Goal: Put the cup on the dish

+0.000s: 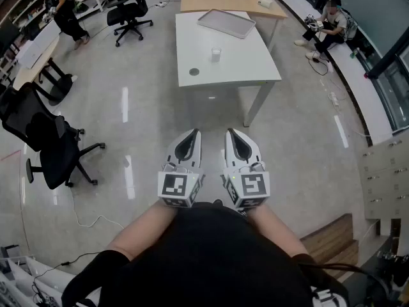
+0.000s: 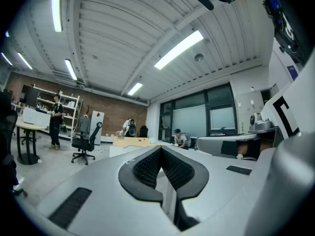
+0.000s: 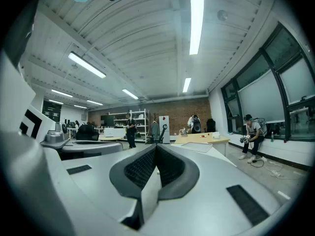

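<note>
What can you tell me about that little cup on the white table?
The cup is small, seemingly clear glass or plastic. It stands upright near the middle of the white table, resting on the tabletop alone. The dark round dish lies apart from it, nearer the person and leftward; the grey tray lies beyond it. Any contents cannot be told.

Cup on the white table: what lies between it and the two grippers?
Head view: only shiny floor and a bare strip of table lie between the cup and the left gripper and right gripper. The dish sits just left.
</note>
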Motion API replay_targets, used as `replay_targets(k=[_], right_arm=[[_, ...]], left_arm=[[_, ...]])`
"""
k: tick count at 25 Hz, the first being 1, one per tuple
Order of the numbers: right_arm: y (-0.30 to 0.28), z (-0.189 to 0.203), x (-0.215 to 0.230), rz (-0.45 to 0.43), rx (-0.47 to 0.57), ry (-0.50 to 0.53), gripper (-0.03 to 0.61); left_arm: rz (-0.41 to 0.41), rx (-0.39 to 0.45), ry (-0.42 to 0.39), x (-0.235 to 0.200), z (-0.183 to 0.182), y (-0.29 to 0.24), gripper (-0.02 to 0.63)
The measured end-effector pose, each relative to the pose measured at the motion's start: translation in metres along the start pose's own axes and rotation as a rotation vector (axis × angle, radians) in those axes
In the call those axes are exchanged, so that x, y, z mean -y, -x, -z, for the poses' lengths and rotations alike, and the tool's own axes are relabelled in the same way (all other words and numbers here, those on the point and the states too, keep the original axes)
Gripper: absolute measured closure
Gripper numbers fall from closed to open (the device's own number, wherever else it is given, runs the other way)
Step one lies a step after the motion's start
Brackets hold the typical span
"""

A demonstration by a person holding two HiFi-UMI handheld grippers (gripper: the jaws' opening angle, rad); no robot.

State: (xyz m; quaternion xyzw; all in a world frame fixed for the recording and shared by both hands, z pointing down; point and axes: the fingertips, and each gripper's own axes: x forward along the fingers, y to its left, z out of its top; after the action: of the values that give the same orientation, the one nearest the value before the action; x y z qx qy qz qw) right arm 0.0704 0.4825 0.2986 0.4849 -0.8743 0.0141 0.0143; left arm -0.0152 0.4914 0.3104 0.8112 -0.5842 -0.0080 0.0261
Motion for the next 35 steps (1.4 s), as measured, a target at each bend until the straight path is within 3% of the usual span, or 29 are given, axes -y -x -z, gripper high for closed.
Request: replay_targets(k=[12, 21, 27, 35], right_arm=[[0.008, 0.002, 0.022, -0.008, 0.007, -0.002, 0.566], [-0.001, 0.024, 0.057, 0.007, -0.046, -0.043, 0.566], [-0.047, 0.037, 0.07, 0.006, -0.075, -0.044, 0.566], [-0.169, 0.054, 0.112, 0.026, -0.126, -0.051, 0.566]], left_arm=[[-0.011, -0.005, -0.005, 0.02, 0.005, -0.009, 0.606], [-0.051, -0.028, 0.026, 0.026, 0.019, -0.025, 0.606], [-0.046, -0.048, 0.046, -0.002, 0.032, -0.066, 0.606], [-0.022, -0.064, 0.04, -0.07, 0.045, -0.181, 0.606]])
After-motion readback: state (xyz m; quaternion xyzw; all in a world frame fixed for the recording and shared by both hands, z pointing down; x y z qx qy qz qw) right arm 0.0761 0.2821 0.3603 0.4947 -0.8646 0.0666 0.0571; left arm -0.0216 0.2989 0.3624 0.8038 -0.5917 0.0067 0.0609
